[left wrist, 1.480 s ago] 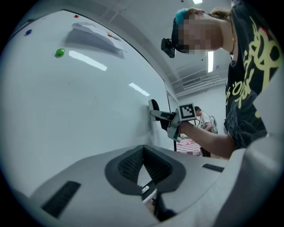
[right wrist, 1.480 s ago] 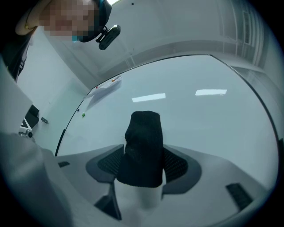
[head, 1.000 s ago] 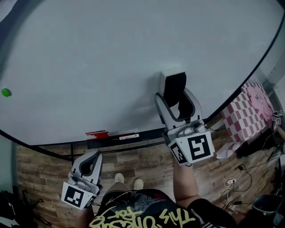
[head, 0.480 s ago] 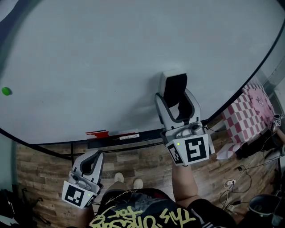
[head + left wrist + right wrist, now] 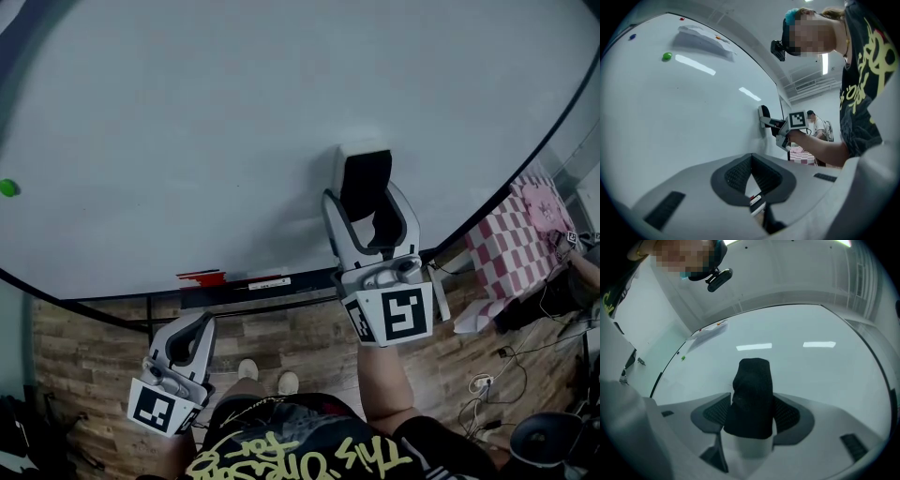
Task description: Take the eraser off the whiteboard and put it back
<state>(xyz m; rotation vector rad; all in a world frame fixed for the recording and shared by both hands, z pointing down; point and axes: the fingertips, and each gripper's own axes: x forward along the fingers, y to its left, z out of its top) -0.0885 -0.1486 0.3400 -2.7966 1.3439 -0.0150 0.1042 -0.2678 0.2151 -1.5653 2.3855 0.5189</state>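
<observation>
Inside the right claw (image 5: 751, 414), clamped, sits the eraser (image 5: 752, 387).

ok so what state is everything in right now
whiteboard: blank, no writing
right gripper: shut on the eraser
eraser: held in its jaws, against the whiteboard
left gripper: shut, empty, low and clear of the whiteboard
green magnet: stuck on the whiteboard

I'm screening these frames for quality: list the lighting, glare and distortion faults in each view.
Head view: dim; fisheye bows the edge of the glossy white whiteboard. Left gripper view: ceiling-light streaks glare on the board. Right gripper view: two light reflections above the black fabric-covered eraser.
</observation>
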